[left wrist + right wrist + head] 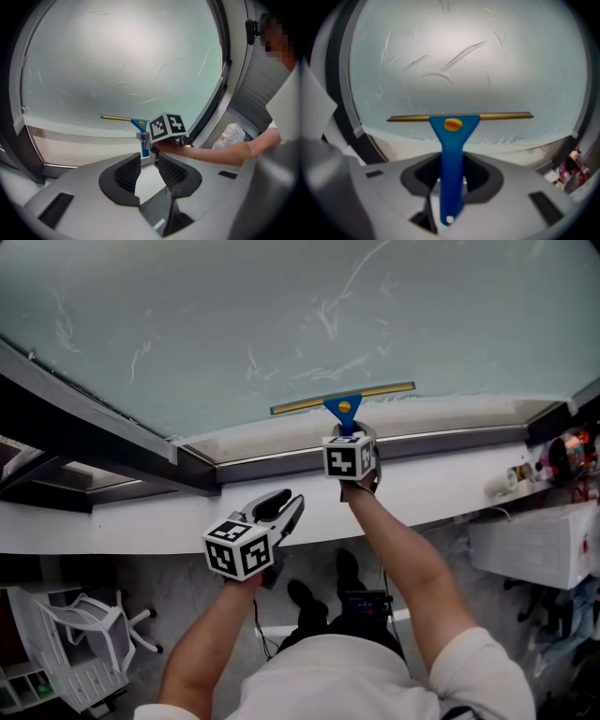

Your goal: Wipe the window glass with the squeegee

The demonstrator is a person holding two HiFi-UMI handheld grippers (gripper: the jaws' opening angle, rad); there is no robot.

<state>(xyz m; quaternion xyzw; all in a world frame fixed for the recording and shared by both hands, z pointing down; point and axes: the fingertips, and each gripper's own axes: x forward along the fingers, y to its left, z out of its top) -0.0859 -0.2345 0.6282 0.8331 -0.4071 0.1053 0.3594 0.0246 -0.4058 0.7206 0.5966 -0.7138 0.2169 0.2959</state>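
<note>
Between the fingers of my right gripper (451,178) sits the blue handle of the squeegee (452,140), clamped tight. Ahead of those fingers its brass-coloured blade lies level against the window glass (454,61), low on the pane, just above the bottom frame (272,463). My left gripper (149,171) hangs left of them, back from the glass, fingers apart with nothing between.
</note>
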